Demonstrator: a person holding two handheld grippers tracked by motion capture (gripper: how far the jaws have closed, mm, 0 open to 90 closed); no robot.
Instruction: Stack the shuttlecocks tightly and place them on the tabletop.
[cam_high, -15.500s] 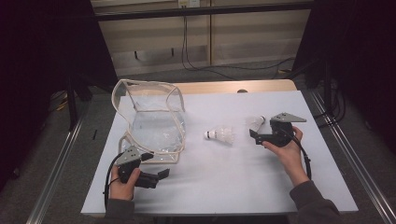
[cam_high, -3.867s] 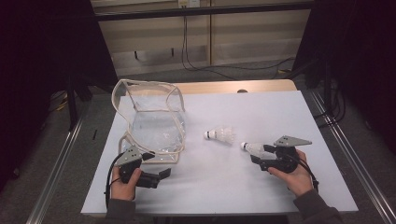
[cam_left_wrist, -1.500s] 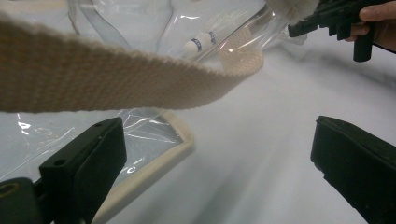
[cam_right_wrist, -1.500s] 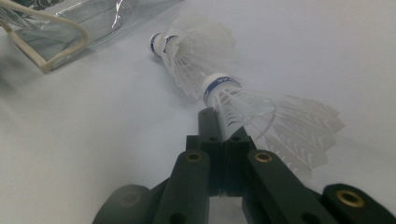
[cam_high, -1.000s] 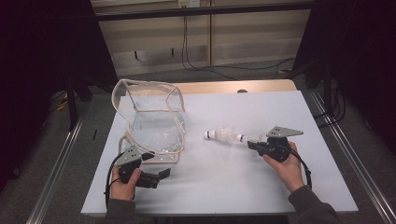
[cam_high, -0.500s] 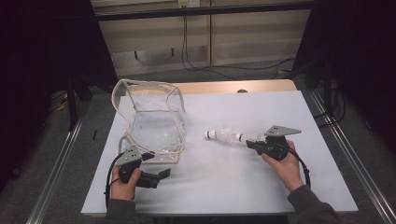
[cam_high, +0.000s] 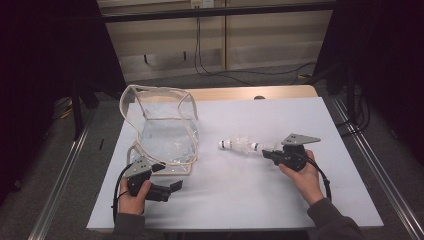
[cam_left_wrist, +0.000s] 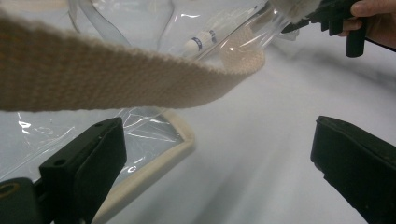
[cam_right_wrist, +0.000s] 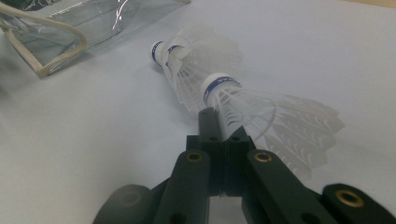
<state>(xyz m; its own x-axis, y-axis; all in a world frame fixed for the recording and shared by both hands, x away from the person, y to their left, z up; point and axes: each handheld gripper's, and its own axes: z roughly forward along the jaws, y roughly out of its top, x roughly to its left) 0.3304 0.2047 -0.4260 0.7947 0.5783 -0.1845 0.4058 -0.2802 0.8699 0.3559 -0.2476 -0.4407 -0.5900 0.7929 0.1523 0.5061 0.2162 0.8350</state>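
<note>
Two white feather shuttlecocks with blue-banded corks are on the white table. One shuttlecock (cam_high: 234, 145) (cam_right_wrist: 187, 53) lies on its side at mid-table, cork toward the bag. My right gripper (cam_high: 266, 152) (cam_right_wrist: 217, 117) is shut on the skirt of the second shuttlecock (cam_high: 256, 147) (cam_right_wrist: 261, 114), whose cork is pushed into the lying one's feathers. A clear plastic bag (cam_high: 165, 132) (cam_left_wrist: 140, 135) with beige trim stands open at the left. My left gripper (cam_high: 170, 191) (cam_left_wrist: 215, 154) rests open on the table just in front of the bag, nothing between its jaws.
A beige webbing strap (cam_left_wrist: 116, 79) of the bag hangs across the left gripper view. The white table (cam_high: 250, 200) has free room in front and to the right. Metal rails (cam_high: 372, 175) run along both table sides; cables lie on the floor behind.
My right gripper has carried its shuttlecock left toward the lying one until the cork entered its feathers. The left gripper and the bag have stayed still.
</note>
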